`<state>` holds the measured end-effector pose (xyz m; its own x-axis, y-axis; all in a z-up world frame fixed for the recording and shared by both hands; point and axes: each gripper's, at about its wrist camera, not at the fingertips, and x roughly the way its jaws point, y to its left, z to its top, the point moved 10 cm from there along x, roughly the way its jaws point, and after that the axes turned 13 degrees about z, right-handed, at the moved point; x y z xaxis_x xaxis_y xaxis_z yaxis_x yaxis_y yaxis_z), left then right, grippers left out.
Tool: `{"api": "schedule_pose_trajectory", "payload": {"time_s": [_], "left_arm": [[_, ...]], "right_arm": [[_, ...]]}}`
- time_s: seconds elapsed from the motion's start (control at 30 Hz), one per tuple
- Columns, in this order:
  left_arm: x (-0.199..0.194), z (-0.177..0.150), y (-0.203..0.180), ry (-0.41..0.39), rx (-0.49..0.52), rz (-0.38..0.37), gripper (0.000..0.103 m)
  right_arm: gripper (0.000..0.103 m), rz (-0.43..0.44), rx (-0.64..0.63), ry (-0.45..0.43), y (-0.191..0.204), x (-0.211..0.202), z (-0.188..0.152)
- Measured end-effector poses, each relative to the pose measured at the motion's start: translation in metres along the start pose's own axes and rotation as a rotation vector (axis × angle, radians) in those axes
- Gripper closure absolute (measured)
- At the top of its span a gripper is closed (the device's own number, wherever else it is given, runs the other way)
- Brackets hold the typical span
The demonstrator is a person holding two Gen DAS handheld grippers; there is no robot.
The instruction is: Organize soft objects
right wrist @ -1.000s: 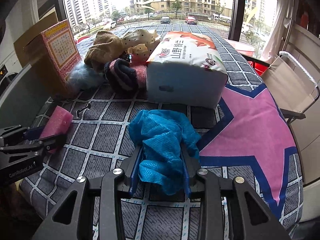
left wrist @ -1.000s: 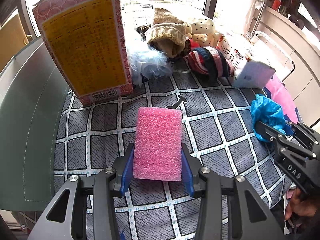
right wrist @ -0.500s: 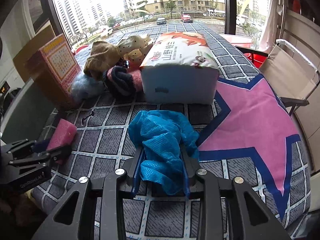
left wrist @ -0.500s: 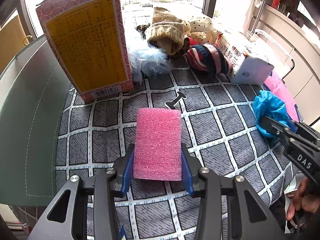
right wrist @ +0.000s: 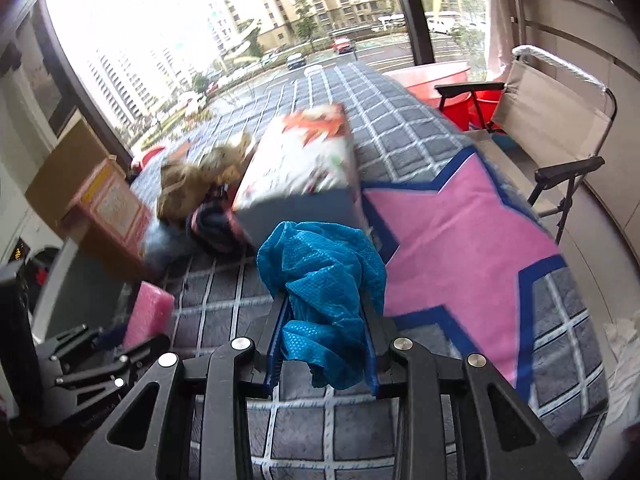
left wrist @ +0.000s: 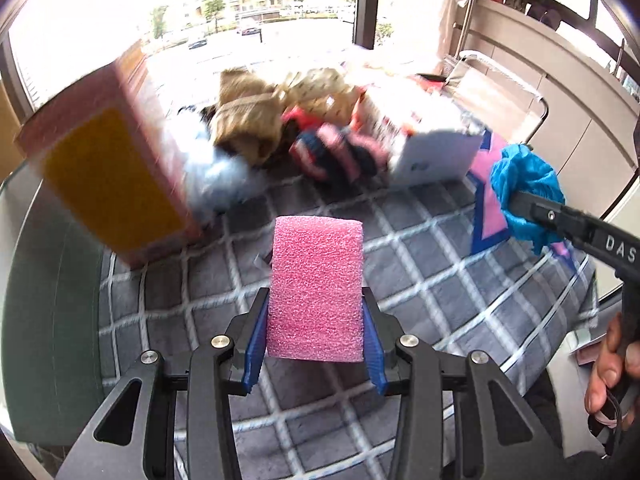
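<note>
Two wrist views, both angled down over the checked cover (left wrist: 420,280).
Each looks close along its own fingers; both share the far pile (right wrist: 192,184) and catch the opposite gripper at frame edge.

Near quilt (left wrist: 420,280) free — box (left wrist: 108,184), pile (left wrist: 256,128) prob. block rear.

**Where things sit**

The sponge (left wrist: 316,288) sits between the left gripper's (left wrist: 315,344) fingers, above the blanket (left wrist: 420,280). The tall box (left wrist: 108,176) stands to its left. The pile of soft things (left wrist: 280,128) lies behind. The crumpled cloth (right wrist: 324,296) sits in the right gripper (right wrist: 323,356), in front of the big packet (right wrist: 300,172).
</note>
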<state>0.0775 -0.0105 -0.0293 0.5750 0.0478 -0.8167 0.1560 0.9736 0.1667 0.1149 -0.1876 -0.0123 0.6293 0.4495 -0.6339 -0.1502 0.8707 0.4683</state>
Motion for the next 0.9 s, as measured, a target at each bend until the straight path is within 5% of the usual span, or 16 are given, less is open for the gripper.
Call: {"api": "schedule_pose_trajectory", "payload": {"time_s": [0.23,0.37,0.57,0.9], "left_arm": [[-0.013,0.073,-0.045,-0.073,0.095,-0.031,0.058],[-0.010,0.113,-0.064,-0.052,0.111,-0.077,0.058],[0.007,0.157,-0.047,-0.003,0.064,-0.039,0.058],[0.013,0.184,-0.026,0.005,-0.016,-0.026,0.058]], "right_arm": [[0.070,-0.056,0.045,-0.084,-0.029,-0.012,0.057],[0.070,-0.056,0.125,-0.067,-0.047,-0.004,0.081],[0.070,0.012,0.190,-0.023,-0.043,0.012,0.106],[0.070,0.152,0.196,0.047,-0.002,0.032,0.135]]}}
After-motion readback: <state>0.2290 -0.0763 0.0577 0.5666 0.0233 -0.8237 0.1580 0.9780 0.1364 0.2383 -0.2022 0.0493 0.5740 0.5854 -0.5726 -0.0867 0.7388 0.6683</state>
